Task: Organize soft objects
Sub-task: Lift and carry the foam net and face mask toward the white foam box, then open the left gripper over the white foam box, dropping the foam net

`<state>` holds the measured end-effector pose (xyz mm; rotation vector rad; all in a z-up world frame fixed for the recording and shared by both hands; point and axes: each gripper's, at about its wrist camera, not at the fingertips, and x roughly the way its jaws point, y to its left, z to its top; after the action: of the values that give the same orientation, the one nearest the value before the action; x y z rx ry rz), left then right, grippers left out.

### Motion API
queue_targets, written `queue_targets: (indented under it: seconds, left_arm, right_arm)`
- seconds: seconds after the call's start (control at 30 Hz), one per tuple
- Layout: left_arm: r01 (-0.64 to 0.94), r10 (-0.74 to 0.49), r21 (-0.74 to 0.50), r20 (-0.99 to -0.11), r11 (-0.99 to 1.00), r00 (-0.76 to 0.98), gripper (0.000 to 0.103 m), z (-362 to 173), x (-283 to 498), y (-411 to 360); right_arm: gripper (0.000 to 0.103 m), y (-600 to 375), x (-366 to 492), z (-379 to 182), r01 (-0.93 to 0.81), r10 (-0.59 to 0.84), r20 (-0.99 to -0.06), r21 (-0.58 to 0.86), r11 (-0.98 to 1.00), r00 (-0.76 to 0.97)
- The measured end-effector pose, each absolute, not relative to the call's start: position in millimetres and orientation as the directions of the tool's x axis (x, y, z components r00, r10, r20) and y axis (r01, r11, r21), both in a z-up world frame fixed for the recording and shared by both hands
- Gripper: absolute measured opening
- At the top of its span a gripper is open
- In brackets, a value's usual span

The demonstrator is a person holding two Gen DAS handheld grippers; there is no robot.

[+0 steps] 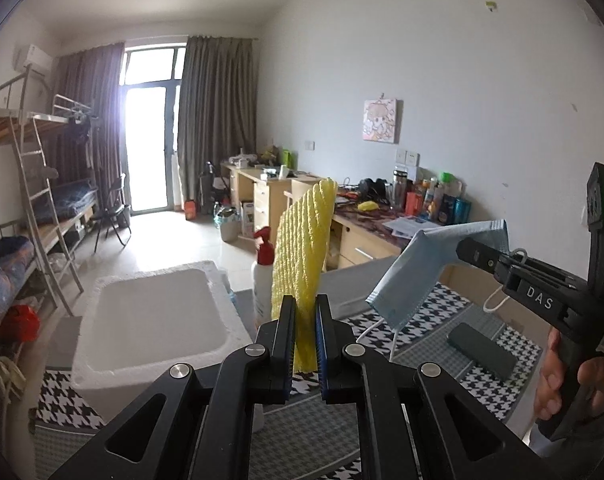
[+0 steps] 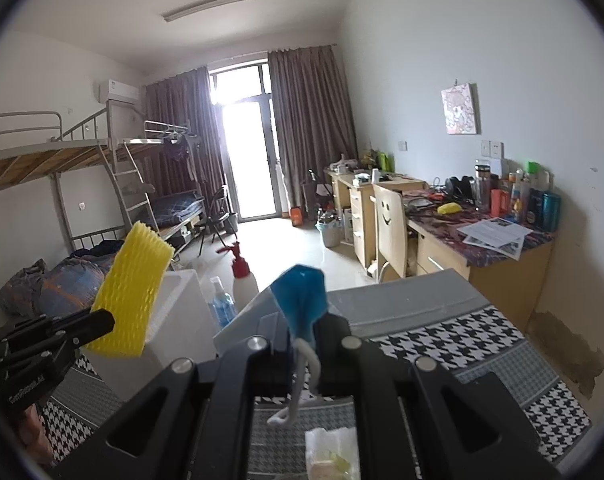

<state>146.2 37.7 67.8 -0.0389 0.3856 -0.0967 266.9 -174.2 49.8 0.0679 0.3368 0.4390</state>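
Left hand-held gripper (image 1: 305, 338) squeezes one yellow foam net sleeve (image 1: 302, 256), up in the air | right hand-held gripper (image 2: 305, 344) squeezes one blue face mask (image 2: 300, 300), also lifted | I think both go in the one white foam box (image 1: 150, 320) next, still empty | nothing sorted yet.

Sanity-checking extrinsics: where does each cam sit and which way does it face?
Left wrist: on the left gripper, facing the white foam box; shows its jaws clamping yellow foam netting, plus the right hand.
Right wrist: on the right gripper, facing down the room; jaws pinch a blue face mask.
Shared: netting, mask, box, houndstooth cloth.
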Motion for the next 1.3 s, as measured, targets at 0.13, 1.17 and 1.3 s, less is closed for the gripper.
queue_targets:
  seconds: [0.13, 1.17, 1.3]
  left_arm:
    - [0.067, -0.081, -0.052, -0.36, 0.996, 0.93, 0.01, 73, 150, 44]
    - [-0.159, 0.136, -0.024, -0.406, 0.987, 0.904, 0.01, 65, 189, 108]
    - [-0.195, 0.168, -0.019, -0.432, 0.981, 0.886, 0.01, 59, 199, 115]
  right_arm:
    - [0.01, -169, 271, 56, -0.411, 0.432, -0.302, 0.134, 0.902, 0.85]
    - [0.01, -108, 299, 90, -0.554, 0.562, -0.288, 0.118, 0.824, 0.775]
    - [0.01, -102, 302, 92, -0.559, 0.564, -0.287, 0.107, 0.822, 0.774]
